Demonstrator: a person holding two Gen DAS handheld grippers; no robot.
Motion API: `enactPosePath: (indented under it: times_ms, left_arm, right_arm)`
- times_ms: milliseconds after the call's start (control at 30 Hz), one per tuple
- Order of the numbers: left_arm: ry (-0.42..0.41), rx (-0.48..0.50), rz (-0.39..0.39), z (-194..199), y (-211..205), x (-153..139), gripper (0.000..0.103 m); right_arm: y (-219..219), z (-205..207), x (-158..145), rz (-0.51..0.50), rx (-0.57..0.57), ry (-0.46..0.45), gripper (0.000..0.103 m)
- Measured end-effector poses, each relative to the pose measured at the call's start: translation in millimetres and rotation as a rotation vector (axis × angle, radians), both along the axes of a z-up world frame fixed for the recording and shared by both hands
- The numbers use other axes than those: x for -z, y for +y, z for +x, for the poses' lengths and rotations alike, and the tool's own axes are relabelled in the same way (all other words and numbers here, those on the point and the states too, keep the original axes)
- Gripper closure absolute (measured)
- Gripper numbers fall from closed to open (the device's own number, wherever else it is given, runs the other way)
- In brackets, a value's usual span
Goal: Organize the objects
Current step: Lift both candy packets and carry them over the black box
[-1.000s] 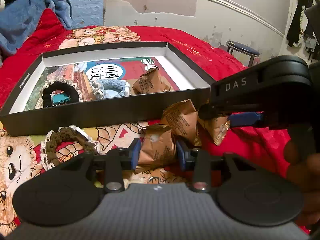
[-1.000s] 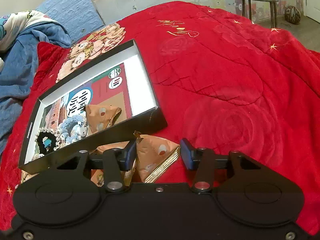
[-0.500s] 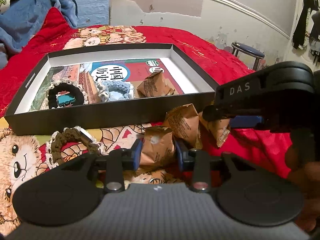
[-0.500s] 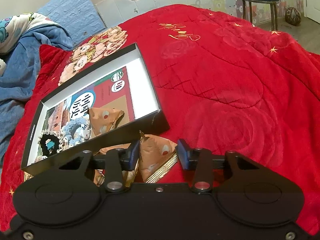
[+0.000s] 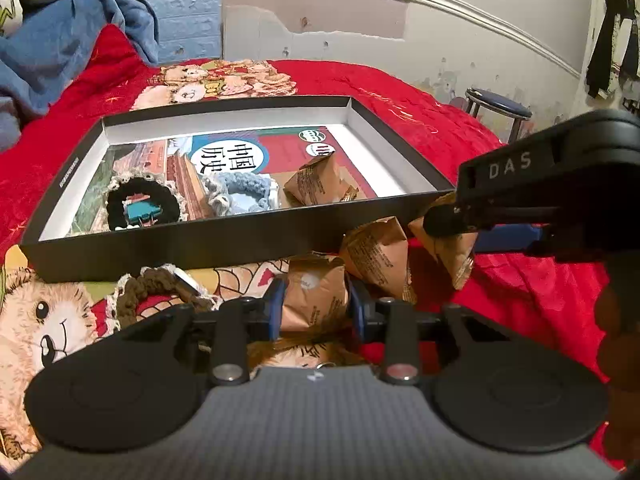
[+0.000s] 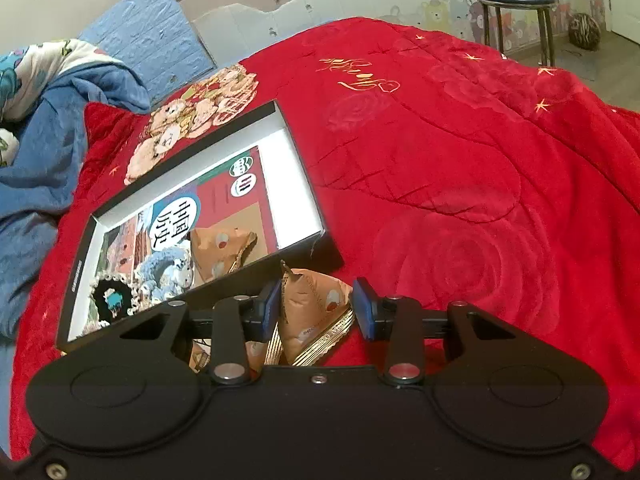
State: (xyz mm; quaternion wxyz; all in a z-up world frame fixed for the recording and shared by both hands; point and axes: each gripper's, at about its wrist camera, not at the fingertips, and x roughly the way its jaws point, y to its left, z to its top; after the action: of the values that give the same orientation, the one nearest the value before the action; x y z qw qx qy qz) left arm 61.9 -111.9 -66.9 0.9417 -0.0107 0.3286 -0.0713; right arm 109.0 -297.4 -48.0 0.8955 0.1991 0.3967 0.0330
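Red bedspread [image 6: 460, 208] wide open right of the black box's edge [image 6: 316, 216].

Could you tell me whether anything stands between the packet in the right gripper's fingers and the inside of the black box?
Only the box's near wall, which rises just behind the packet; it must be lifted over. The right gripper is closing around it.
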Motion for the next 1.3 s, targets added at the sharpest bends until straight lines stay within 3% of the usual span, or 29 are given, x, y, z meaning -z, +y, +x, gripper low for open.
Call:
enactPosePath:
  times_ms: [133, 367, 567, 767, 1067, 1300]
  left_arm:
    - [-0.014, -0.009, -0.005, 0, 2, -3, 0.066]
    - [-0.047, 0.006, -0.018, 1, 6, -16, 0.066]
    - [-0.104, -0.018, -0.045, 2, 20, -32, 0.066]
    - [-0.195, -0.054, -0.021, 5, 34, -53, 0.066]
    - [-0.297, -0.110, -0.041, 56, 90, -90, 0.066]
    - [-0.272, -0.170, -0.095, 87, 128, -78, 0.066]
  right_arm:
    - [-8, 0, 2, 0.056, 0.018, 0.007, 0.066]
    - [-15, -9, -7, 0.067, 0.042, -0.030, 0.066]
    - [-20, -15, -20, 0.110, 0.038, -0.128, 0.066]
    - [-11, -10, -34, 0.133, 0.016, -0.207, 0.066]
    - [33, 25, -69, 0.028, -0.056, -0.253, 0.066]
    - [73, 72, -81, 0.035, -0.116, -0.307, 0.066]
